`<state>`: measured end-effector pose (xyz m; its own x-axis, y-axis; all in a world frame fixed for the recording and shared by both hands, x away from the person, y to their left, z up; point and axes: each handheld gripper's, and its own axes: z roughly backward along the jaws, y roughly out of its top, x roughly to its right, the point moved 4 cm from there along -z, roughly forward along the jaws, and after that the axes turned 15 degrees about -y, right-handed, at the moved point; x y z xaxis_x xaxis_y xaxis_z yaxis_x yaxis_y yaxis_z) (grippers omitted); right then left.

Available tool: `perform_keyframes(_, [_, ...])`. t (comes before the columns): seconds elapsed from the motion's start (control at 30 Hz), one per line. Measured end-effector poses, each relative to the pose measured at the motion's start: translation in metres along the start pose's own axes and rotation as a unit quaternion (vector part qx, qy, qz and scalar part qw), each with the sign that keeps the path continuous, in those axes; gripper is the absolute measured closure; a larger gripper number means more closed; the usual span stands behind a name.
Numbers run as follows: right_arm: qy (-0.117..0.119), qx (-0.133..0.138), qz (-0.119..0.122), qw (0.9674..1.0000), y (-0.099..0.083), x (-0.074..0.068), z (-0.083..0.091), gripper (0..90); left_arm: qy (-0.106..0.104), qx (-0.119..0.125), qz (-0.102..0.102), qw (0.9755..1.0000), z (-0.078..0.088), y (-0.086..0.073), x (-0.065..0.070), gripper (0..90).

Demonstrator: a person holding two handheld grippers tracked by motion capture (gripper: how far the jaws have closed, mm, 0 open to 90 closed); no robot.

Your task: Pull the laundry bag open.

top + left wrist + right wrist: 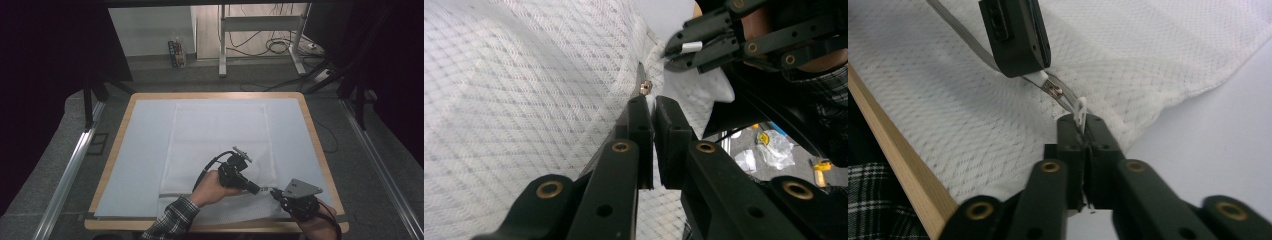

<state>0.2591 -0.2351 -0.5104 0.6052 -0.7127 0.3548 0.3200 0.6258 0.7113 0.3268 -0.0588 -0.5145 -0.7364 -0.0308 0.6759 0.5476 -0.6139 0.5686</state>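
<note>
Wood-edged table (315, 135) under pale blue mat (145, 150); white mesh garment (220, 130) spread on mat, zipper (1060, 95) along its near edge; your left gripper (654, 106) pinched on garment fabric beside zipper slider (645, 88); your right gripper (1084, 121) clamped on garment's white edge at zipper end; both at garment's near right corner, tips close together.

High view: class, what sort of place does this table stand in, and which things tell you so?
Probably a lab or workshop, not a home: loose cables on the bare floor behind, a metal-framed stand, and metal rails flanking the wooden-edged table.
</note>
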Motion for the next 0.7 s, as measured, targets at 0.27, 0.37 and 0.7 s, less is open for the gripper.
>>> perform_keyframes(0.27, [0.015, -0.016, -0.045, 0.9987, -0.004, 0.009, -0.007, 46.4, 0.000, -0.004, -0.023, 0.9997, 0.004, -0.003, 0.002, 87.2])
perform_keyframes(0.37, [0.054, -0.025, -0.083, 0.9947, -0.007, 0.014, -0.015, 39.6, -0.003, -0.002, -0.029, 0.9996, 0.007, -0.004, 0.003, 87.2])
perform_keyframes(0.7, [0.126, -0.013, -0.141, 0.9819, 0.000, 0.023, -0.022, 68.9, -0.001, -0.005, -0.043, 0.9991, 0.008, -0.004, 0.003, 87.2])
